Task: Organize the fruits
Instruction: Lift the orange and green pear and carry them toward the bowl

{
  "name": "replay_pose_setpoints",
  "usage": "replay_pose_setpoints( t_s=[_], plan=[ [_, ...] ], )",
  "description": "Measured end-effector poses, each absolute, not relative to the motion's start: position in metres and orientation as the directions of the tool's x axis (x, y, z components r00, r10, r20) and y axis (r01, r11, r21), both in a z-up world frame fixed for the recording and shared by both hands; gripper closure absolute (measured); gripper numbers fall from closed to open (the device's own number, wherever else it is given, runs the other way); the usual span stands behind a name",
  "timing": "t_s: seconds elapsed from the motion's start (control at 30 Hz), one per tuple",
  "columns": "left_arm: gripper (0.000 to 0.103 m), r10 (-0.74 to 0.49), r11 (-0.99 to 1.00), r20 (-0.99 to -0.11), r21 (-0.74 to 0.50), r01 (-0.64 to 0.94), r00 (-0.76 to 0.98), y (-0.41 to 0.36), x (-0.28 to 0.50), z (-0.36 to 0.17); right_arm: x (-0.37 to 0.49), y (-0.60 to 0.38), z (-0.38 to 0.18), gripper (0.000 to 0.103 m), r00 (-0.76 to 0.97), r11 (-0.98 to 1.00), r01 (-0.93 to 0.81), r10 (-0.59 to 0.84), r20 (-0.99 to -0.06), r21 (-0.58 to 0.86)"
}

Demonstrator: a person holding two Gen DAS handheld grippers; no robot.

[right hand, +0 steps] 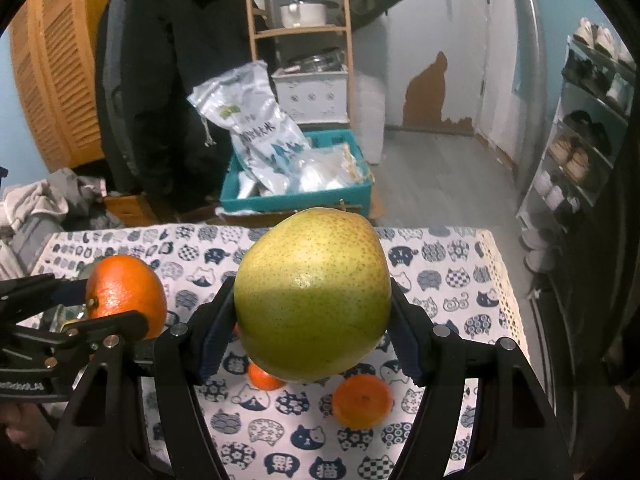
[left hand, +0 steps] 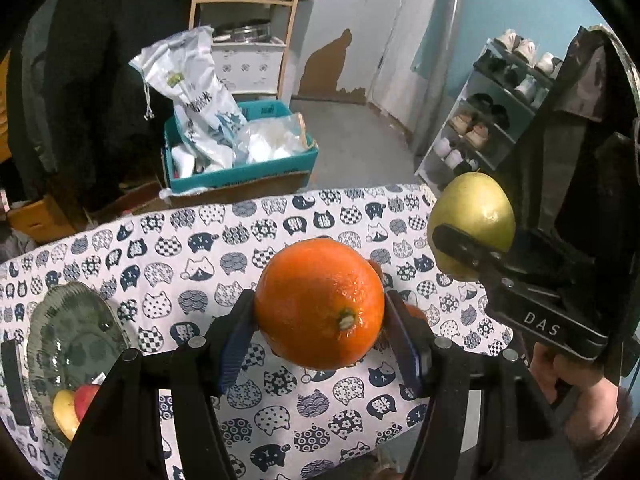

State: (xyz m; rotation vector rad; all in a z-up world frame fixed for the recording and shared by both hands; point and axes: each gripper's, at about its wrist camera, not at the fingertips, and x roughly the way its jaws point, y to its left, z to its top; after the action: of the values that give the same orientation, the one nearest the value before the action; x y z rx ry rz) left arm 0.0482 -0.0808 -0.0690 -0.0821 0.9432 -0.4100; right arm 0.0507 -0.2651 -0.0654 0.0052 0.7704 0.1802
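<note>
My left gripper (left hand: 320,312) is shut on a large orange (left hand: 319,303), held above the cat-print tablecloth (left hand: 180,248). My right gripper (right hand: 312,320) is shut on a big green pear (right hand: 313,294), also off the table. In the left wrist view the pear (left hand: 472,216) and right gripper (left hand: 460,244) hang at the right. In the right wrist view the orange (right hand: 126,294) and left gripper (right hand: 80,308) show at the left. A grey glass plate (left hand: 76,336) at the left holds a red fruit (left hand: 86,398) and a yellow fruit (left hand: 66,414). Two small tangerines (right hand: 362,400) (right hand: 264,378) lie on the cloth.
Beyond the table's far edge stands a teal box (left hand: 240,172) with white bags. A wooden shelf (left hand: 244,0) stands behind it, a shoe rack (left hand: 484,120) at the right, a dark coat (right hand: 160,80) at the left. A hand (left hand: 560,364) grips the right gripper's handle.
</note>
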Motion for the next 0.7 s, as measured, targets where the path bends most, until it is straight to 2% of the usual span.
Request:
replay_pose_setpoints(
  t_s=[0.7],
  plan=[
    [0.038, -0.374, 0.927, -0.721, -0.262, 0.27, 0.583, -0.038, 0.036, -0.043, 0.041, -0.224, -0.032, 0.033, 0.732, 0.962, -0.26, 0.252, -0.633, 0.082]
  ],
)
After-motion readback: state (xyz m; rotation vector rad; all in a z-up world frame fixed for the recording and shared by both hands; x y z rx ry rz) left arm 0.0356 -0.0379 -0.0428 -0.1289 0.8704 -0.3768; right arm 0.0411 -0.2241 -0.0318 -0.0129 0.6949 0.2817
